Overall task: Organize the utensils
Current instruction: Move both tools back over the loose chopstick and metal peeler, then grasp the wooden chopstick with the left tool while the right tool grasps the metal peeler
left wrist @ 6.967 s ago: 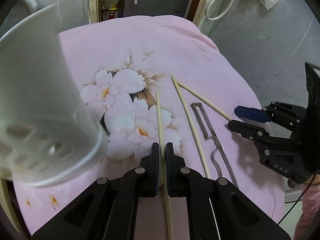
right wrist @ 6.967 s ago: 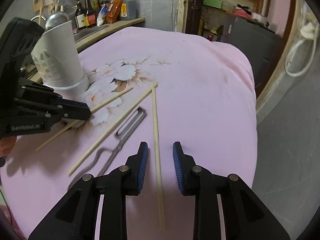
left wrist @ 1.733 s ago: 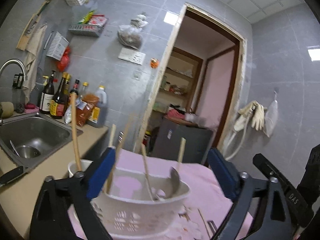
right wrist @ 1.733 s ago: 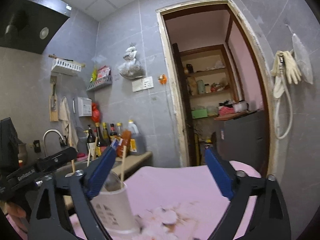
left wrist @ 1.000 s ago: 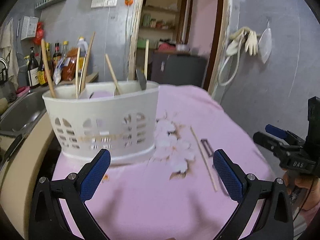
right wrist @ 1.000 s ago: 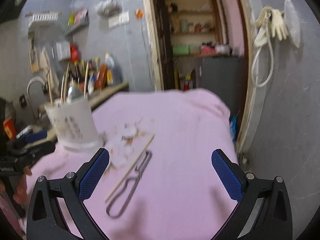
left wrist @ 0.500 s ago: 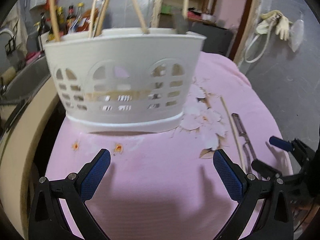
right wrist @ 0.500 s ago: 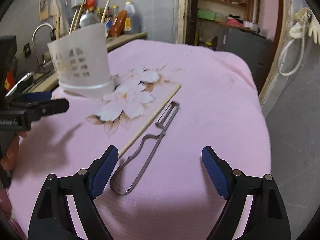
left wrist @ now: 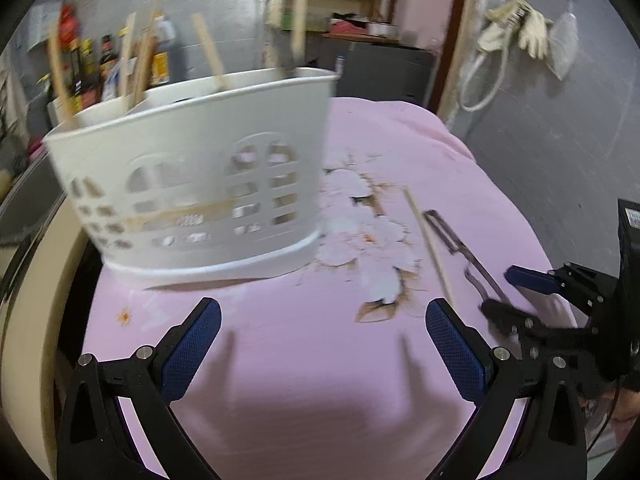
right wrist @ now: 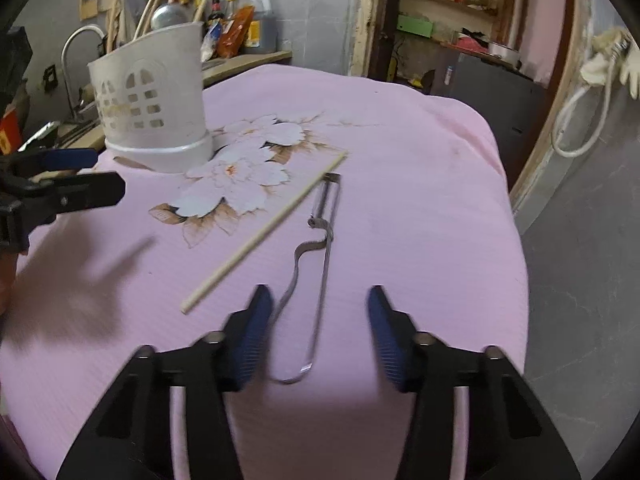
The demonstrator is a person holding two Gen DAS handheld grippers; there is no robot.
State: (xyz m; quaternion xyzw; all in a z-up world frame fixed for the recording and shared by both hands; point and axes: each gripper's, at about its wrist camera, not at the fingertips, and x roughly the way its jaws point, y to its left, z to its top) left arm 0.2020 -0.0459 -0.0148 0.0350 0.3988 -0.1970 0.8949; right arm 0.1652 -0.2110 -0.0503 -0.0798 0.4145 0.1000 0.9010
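1. The white utensil basket (right wrist: 150, 104) stands on the pink cloth (right wrist: 400, 152) covering the desk, holding several chopsticks (left wrist: 208, 56) and a metal ladle (right wrist: 170, 16) (bowl end up).
2. One loose chopstick (right wrist: 266, 232) and a metal peeler (right wrist: 316, 276) lie beside each other on the cloth, apart from the basket.
3. The left gripper (left wrist: 320, 348) stands wide and empty.
4. The right gripper (right wrist: 320, 332), wide a second ago, is closing with the peeler's handle loop between its pads, not yet pressed.
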